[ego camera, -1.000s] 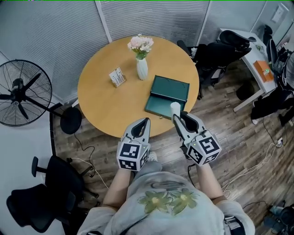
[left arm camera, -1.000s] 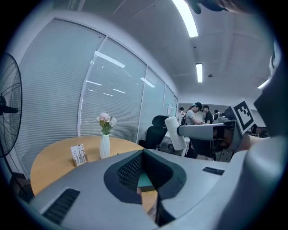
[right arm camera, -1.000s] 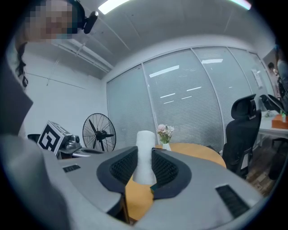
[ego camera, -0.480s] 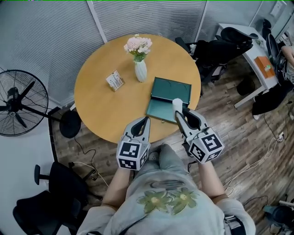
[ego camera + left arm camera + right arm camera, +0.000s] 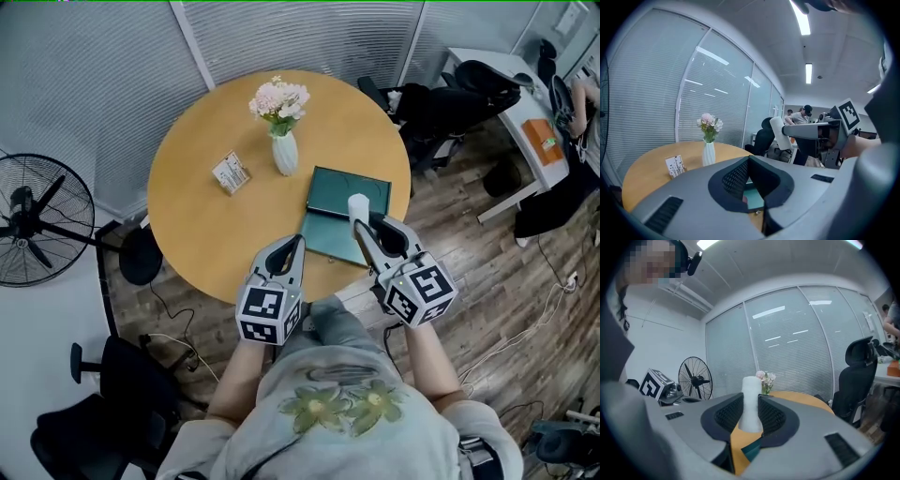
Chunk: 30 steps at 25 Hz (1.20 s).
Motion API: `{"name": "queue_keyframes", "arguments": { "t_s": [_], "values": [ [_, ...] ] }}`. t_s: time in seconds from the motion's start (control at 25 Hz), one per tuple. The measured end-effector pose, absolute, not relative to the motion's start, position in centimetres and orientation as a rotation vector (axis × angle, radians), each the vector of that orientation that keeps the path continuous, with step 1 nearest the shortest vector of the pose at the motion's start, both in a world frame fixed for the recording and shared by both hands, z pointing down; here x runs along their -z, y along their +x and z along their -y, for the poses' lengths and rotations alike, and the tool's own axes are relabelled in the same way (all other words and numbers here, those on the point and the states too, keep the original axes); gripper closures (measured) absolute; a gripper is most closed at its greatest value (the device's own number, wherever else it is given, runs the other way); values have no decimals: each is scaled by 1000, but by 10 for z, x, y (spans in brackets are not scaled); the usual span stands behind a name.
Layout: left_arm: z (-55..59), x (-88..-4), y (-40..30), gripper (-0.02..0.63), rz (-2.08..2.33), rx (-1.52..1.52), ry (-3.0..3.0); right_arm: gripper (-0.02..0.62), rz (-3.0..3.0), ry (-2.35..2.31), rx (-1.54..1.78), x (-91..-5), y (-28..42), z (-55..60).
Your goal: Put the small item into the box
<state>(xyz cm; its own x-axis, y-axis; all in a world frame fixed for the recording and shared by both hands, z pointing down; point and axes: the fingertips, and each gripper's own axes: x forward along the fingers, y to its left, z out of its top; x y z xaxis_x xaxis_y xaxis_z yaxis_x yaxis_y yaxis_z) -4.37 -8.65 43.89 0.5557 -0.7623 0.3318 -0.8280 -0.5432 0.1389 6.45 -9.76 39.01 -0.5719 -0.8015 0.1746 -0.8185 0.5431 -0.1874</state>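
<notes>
Both pads of my right gripper (image 5: 364, 228) clamp the small white cylinder (image 5: 751, 404) upright near its base, over the green box (image 5: 342, 187); my left gripper (image 5: 297, 246) sits closed, empty.

Box: we see the right hand-held gripper (image 5: 367, 226) covering part of the dark green flat box (image 5: 349, 192).
Item: the white cylindrical small item (image 5: 751, 399) has its lower end hidden between the jaws.
Card: we cannot read the small white card (image 5: 231, 173) on the round wooden table (image 5: 197, 220).
Fan: the picture's left edge cuts off the black floor fan (image 5: 37, 220).
</notes>
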Motion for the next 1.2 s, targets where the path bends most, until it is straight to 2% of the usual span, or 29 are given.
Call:
{"name": "queue_keyframes", "arguments": {
  "t_s": [1.2],
  "values": [
    [144, -466, -43, 603, 1300, -352, 2436, 489, 2589, 1252, -466, -454, 56, 150]
  ]
}}
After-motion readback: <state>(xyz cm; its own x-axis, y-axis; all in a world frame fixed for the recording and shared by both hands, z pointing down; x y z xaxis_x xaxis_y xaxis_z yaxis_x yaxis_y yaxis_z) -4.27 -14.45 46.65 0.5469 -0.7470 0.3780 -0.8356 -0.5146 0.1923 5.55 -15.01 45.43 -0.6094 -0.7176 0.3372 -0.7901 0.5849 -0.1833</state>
